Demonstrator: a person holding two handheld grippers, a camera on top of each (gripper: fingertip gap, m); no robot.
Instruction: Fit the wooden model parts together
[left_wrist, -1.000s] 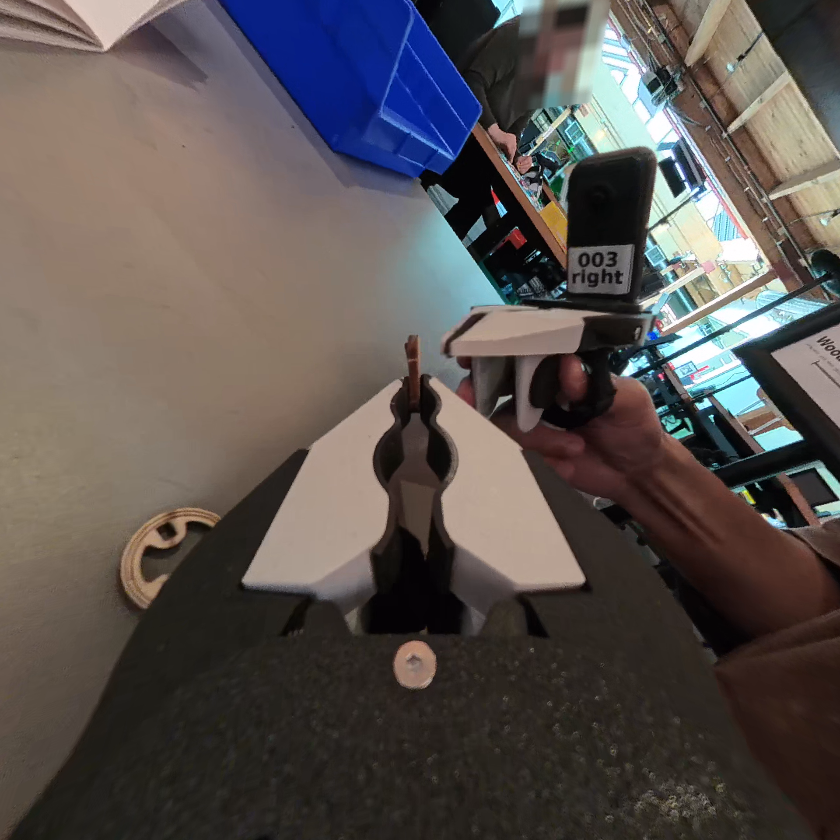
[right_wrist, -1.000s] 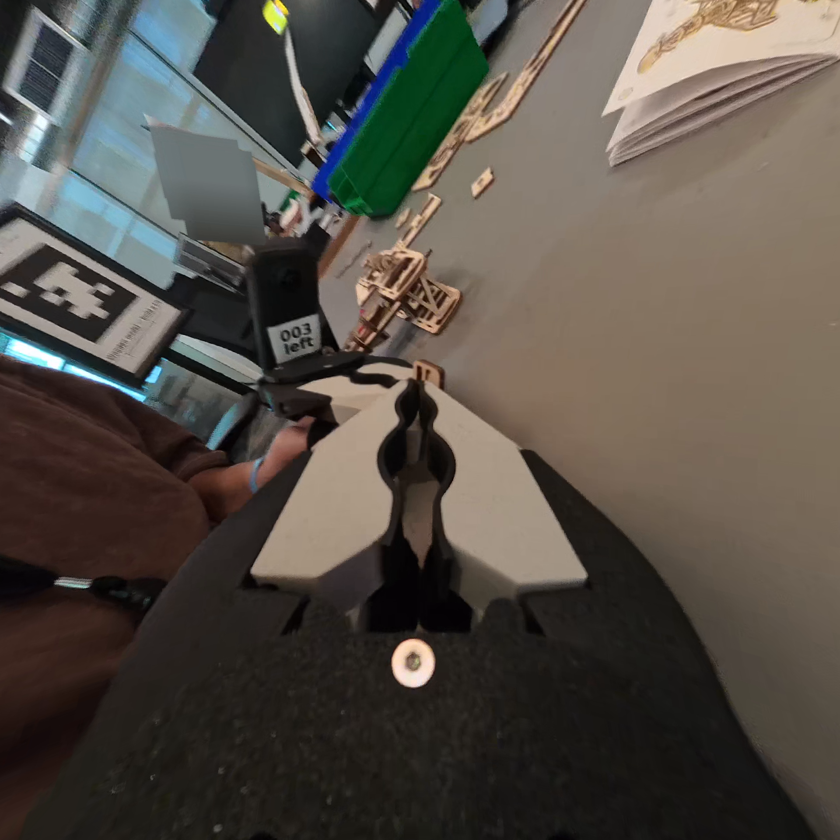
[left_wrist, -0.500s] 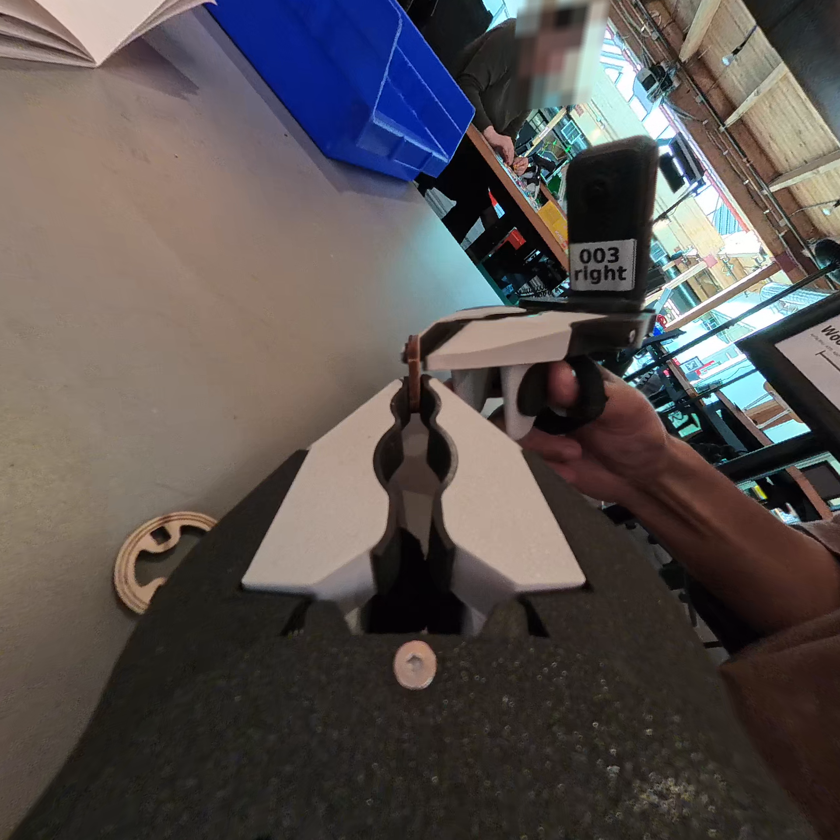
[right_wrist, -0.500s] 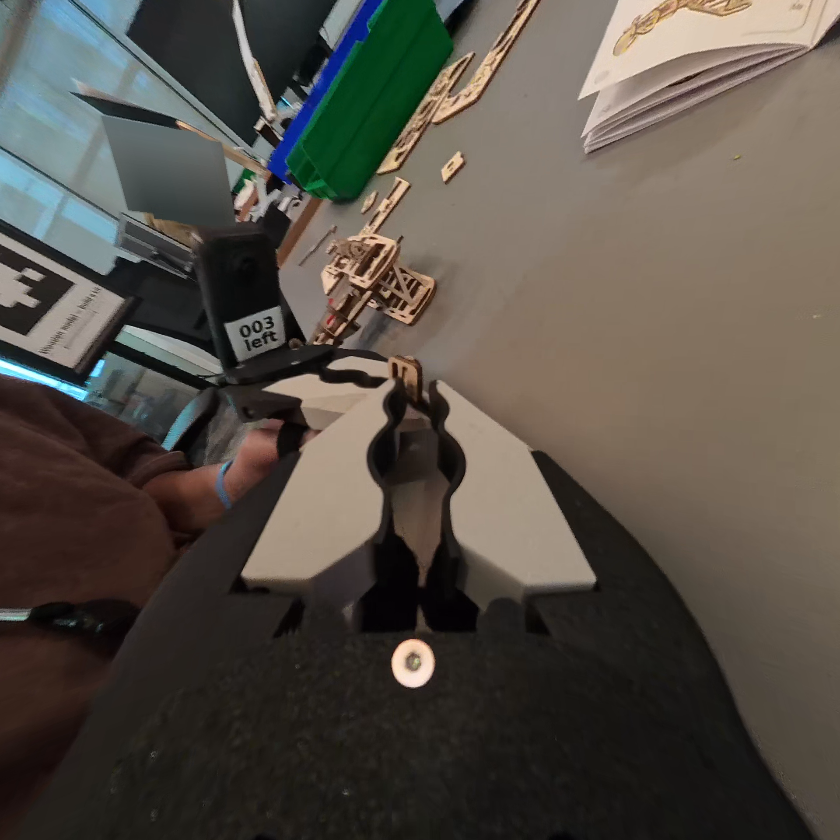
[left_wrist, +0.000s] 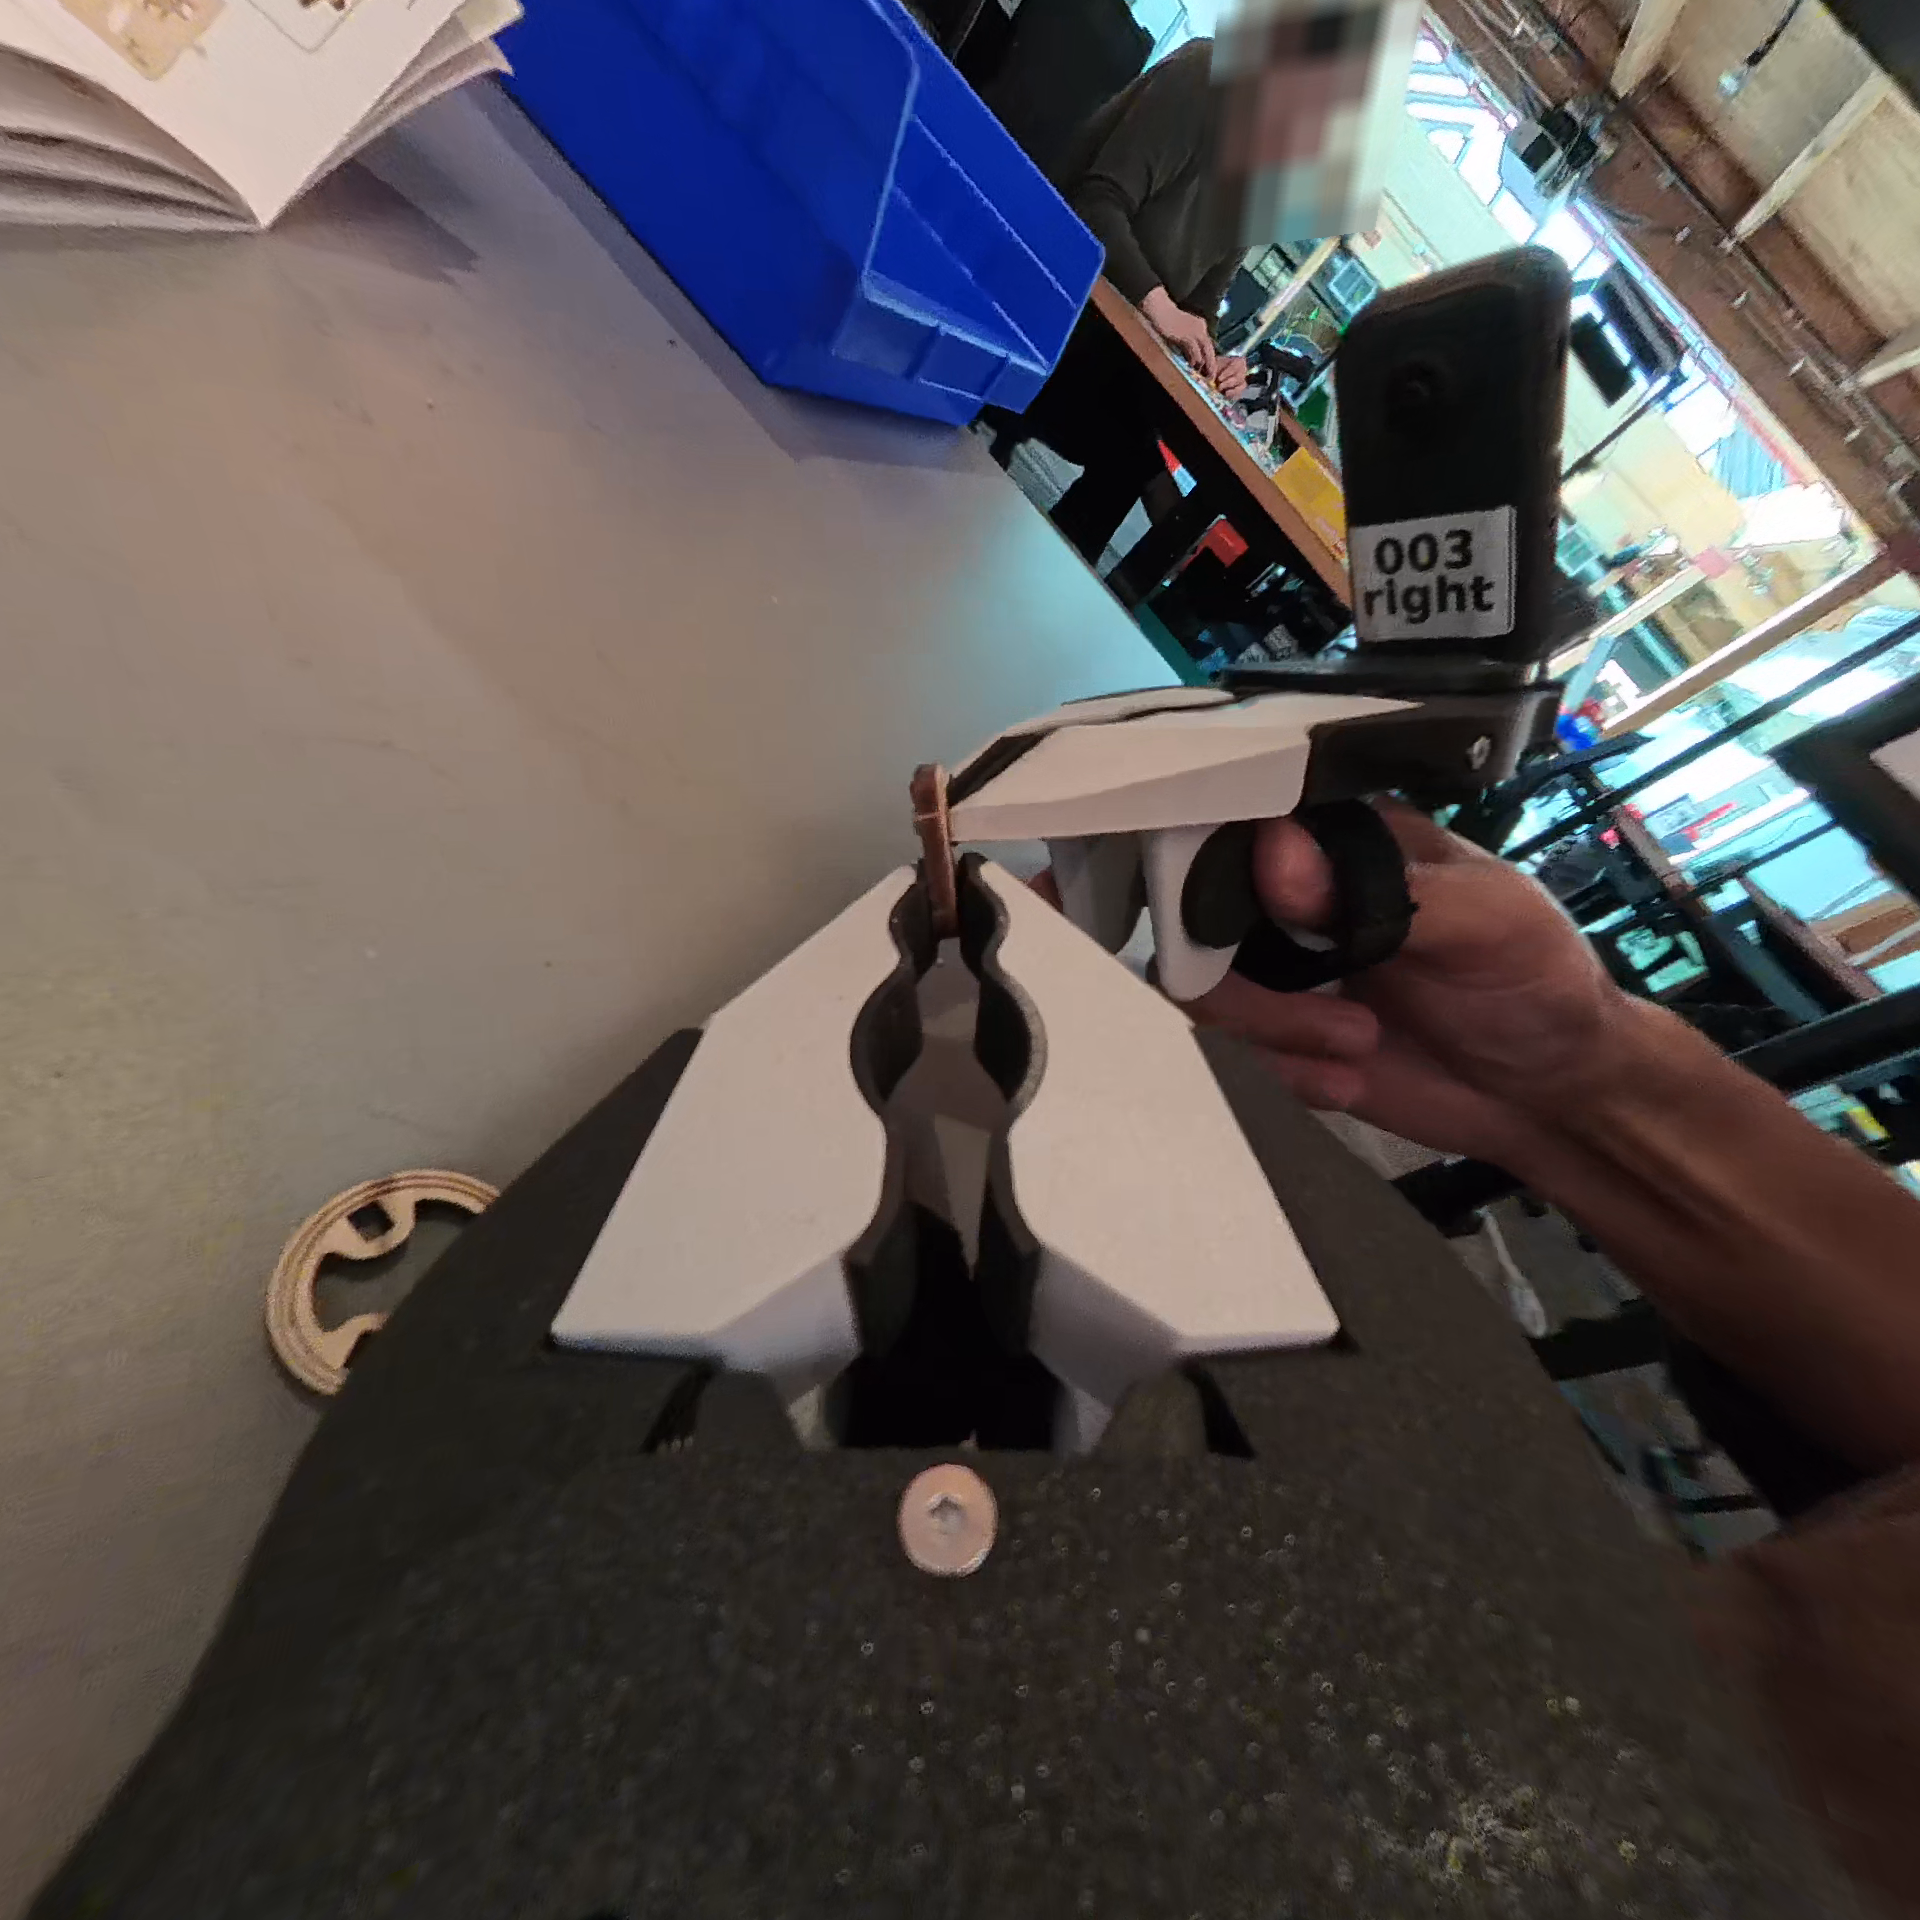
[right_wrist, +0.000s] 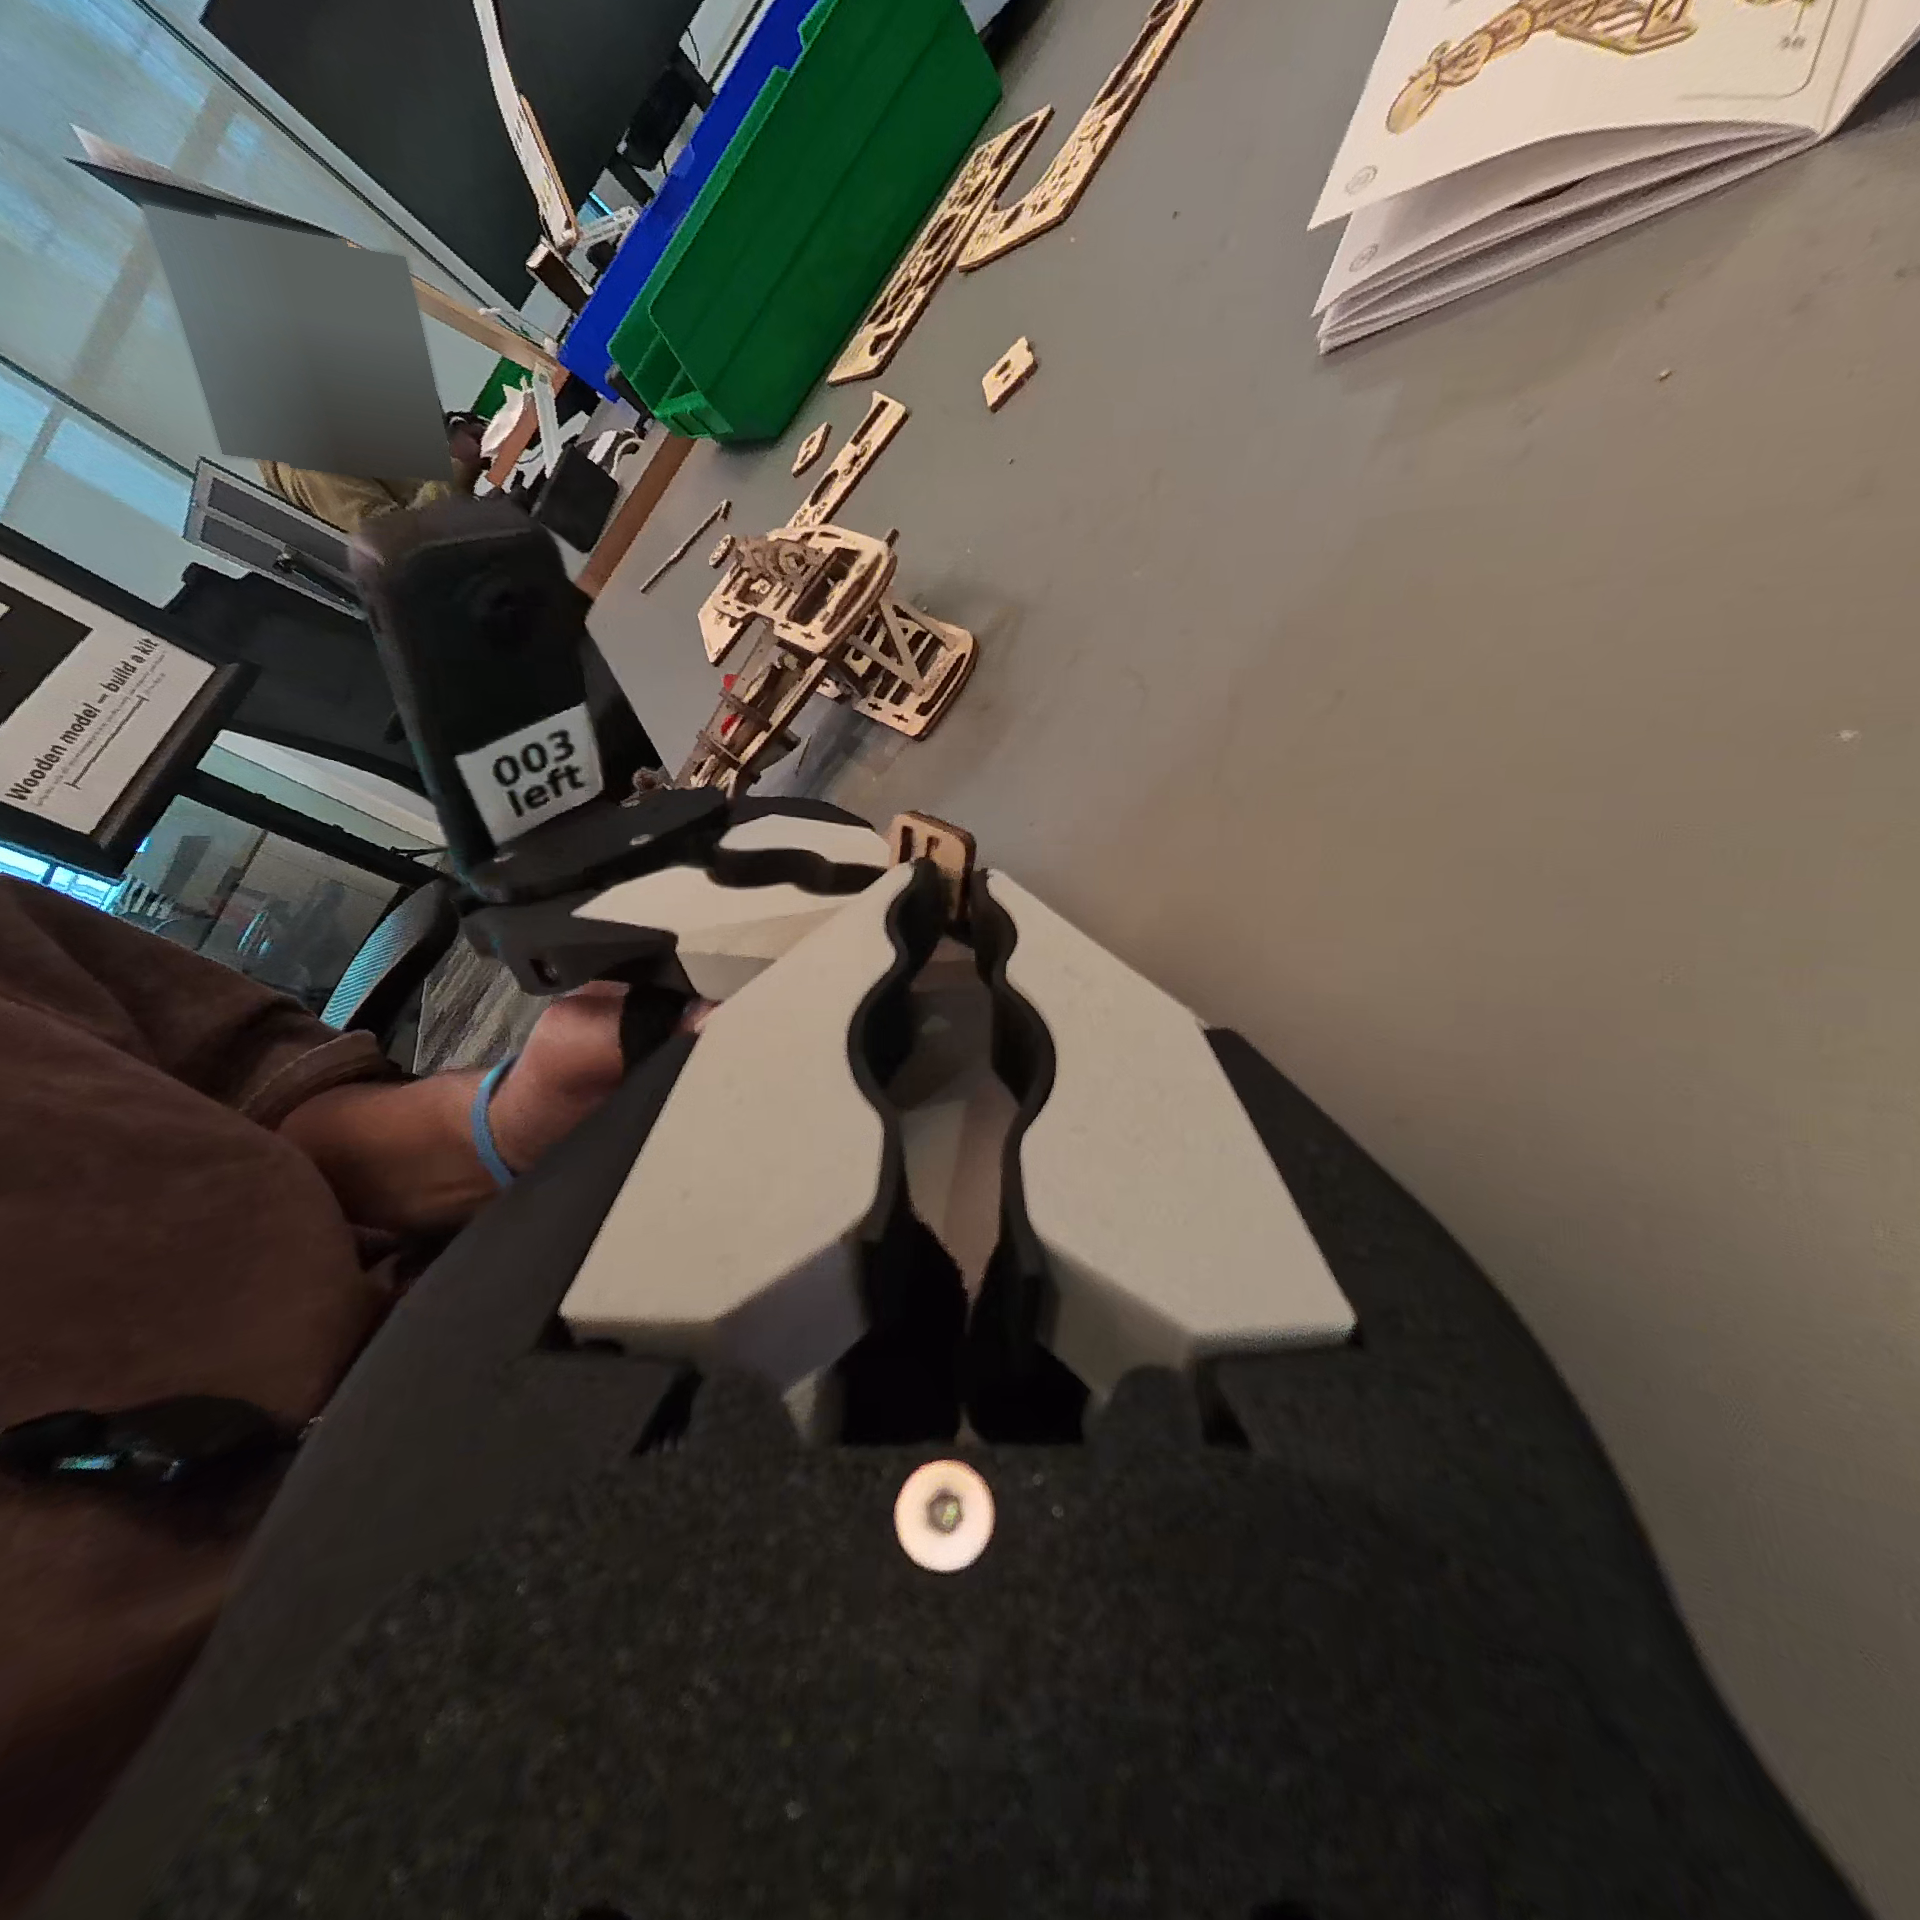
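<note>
My left gripper (left_wrist: 940, 883) is shut on a small flat wooden piece (left_wrist: 932, 831), seen edge-on and standing up out of the tips, above the grey table (left_wrist: 416, 675). My right gripper (left_wrist: 951, 810) reaches in from the right and meets the top of that piece. In the right wrist view the piece (right_wrist: 928, 840) shows its slotted face between the tips of my right gripper (right_wrist: 948, 891), whose jaws are closed in on its sides. The left gripper (right_wrist: 831, 868) comes in there from the left.
A wooden ring (left_wrist: 353, 1268) lies on the table at lower left. A blue bin (left_wrist: 831, 187) and an open booklet (left_wrist: 208, 94) sit at the back. A partly built wooden model (right_wrist: 831, 634), cut-out wooden sheets (right_wrist: 997, 187) and a green bin (right_wrist: 810, 208) lie beyond. My two grippers' fingertips are within a few centimetres of each other.
The right gripper has moved in from the right to the piece held by the left gripper, opened a little, and closed around its top. The left gripper kept its hold.
</note>
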